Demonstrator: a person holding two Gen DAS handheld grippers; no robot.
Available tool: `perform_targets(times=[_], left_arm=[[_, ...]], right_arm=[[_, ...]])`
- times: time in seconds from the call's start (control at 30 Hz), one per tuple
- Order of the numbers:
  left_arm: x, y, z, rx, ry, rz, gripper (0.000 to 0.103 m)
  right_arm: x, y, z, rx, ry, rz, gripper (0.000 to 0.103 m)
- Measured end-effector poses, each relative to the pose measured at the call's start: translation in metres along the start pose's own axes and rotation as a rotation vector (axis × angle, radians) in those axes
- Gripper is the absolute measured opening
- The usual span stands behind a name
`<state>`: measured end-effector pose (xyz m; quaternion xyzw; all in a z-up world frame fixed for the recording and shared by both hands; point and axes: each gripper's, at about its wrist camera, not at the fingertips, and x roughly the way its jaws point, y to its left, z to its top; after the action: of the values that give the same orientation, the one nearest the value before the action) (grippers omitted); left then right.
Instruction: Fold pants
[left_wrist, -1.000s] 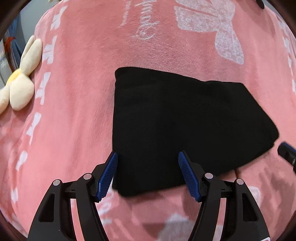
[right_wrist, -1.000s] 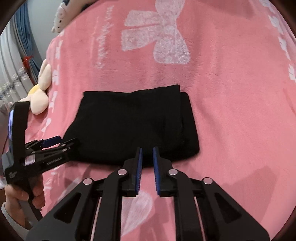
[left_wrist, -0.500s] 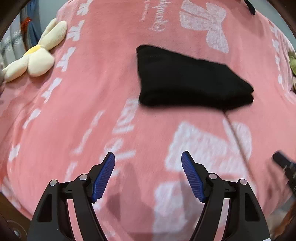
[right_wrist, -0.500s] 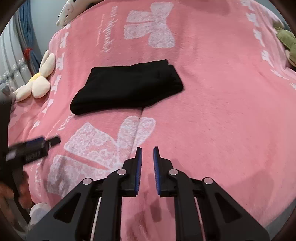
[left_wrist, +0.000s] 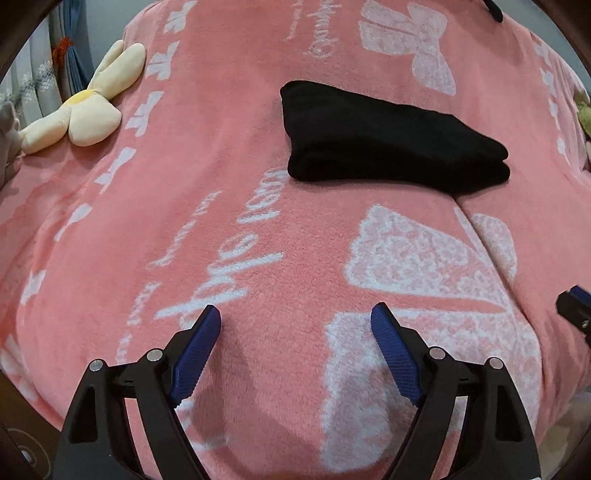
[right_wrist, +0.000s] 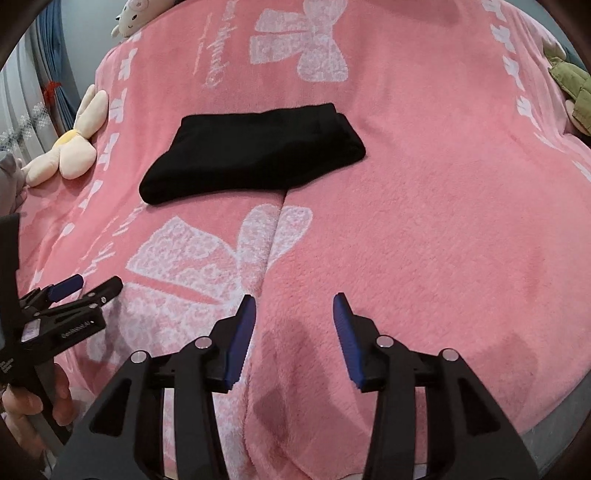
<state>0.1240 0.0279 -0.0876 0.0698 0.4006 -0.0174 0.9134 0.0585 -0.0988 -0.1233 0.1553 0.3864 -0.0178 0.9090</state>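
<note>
The black pants (left_wrist: 388, 144) lie folded into a compact rectangle on the pink blanket (left_wrist: 258, 240); they also show in the right wrist view (right_wrist: 255, 155). My left gripper (left_wrist: 295, 317) is open and empty, held well back from the pants near the bed's front edge. My right gripper (right_wrist: 294, 302) is open and empty, also well short of the pants. The left gripper shows from the side in the right wrist view (right_wrist: 85, 286), held in a hand.
A cream flower-shaped plush (left_wrist: 85, 110) lies at the bed's left edge. A white plush (right_wrist: 140, 16) sits at the far end and a green plush (right_wrist: 569, 85) at the right edge. A crease (right_wrist: 273, 236) runs through the blanket below the pants.
Both grippers pulled back from the folded pants toward the bed's front edge. The right gripper, shut before, has opened. The pants stayed in place.
</note>
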Motion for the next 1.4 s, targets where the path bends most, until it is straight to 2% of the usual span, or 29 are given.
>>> perform_targets(times=[0.23,0.87,1.1,1.23,1.4], left_arm=[[-0.0004,0.0004,-0.0012,-0.011,-0.001,0.017,0.081],[-0.0033,0.001,-0.0018,-0.011,-0.016,-0.008,0.081],[-0.0066,-0.0005,-0.0032,-0.013,-0.047,0.02,0.081],[-0.0044,-0.0005,-0.0029,-0.016,-0.033,-0.009,0.081],[-0.0014,0.0045,-0.0033,-0.047,-0.016,-0.016,0.081]], right_arm=[[0.0076,0.0107,-0.0021,-0.048,0.035,-0.033,0.042],[0.0067,0.0087,-0.0018,-0.042,0.038,-0.028,0.043],[0.0076,0.0073,-0.0006,-0.045,0.039,-0.023,0.043],[0.0064,0.0071,-0.0001,-0.041,0.028,-0.026,0.051],[0.0058,0.0077,-0.0006,-0.033,0.024,-0.028,0.052]])
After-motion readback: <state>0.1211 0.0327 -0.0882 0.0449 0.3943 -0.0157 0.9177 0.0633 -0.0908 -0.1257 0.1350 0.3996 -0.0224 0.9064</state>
